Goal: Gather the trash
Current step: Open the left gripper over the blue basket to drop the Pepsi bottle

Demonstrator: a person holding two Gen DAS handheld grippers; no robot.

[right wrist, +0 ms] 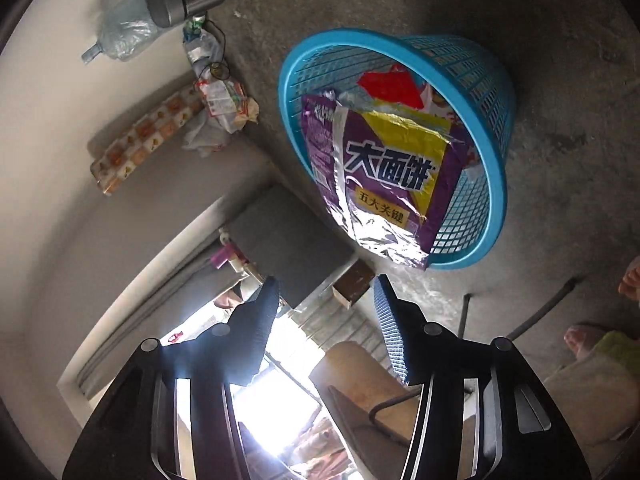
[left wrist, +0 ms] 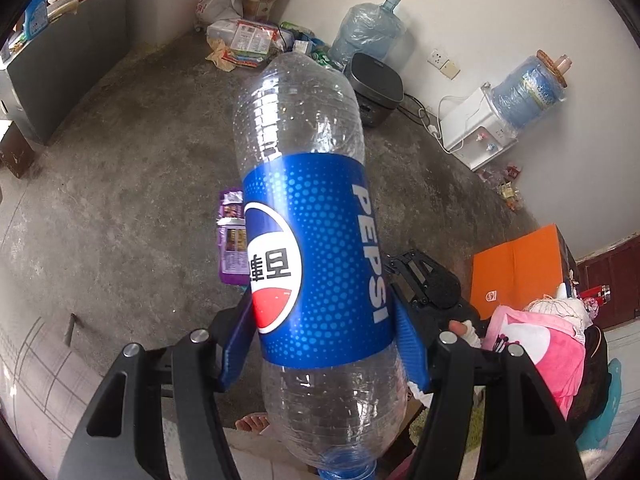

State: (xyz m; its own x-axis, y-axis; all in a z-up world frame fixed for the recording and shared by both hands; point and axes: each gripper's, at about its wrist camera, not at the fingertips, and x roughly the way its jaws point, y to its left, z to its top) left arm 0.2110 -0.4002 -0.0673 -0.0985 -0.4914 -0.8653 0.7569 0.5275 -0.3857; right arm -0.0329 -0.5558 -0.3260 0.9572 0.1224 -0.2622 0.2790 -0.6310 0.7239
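My left gripper (left wrist: 326, 332) is shut on a large empty Pepsi bottle (left wrist: 312, 240) with a blue label, held above the concrete floor, cap end toward the camera. A purple snack wrapper (left wrist: 231, 236) lies on the floor behind the bottle. In the right wrist view, a blue mesh trash basket (right wrist: 492, 152) stands on the floor. A purple snack bag (right wrist: 384, 176) sticks out over its rim and a red wrapper (right wrist: 390, 86) lies inside. My right gripper (right wrist: 326, 284) is open and empty, a short way from the basket. The right gripper also shows in the left wrist view (left wrist: 420, 276).
A pile of bags and wrappers (left wrist: 244, 40) lies in the far corner by a water jug (left wrist: 368, 28) and a rice cooker (left wrist: 374, 88). A water dispenser (left wrist: 480, 128) stands at the wall. An orange box (left wrist: 520, 268) and pink cloth (left wrist: 544, 344) lie right. A grey cabinet (left wrist: 60, 68) stands left.
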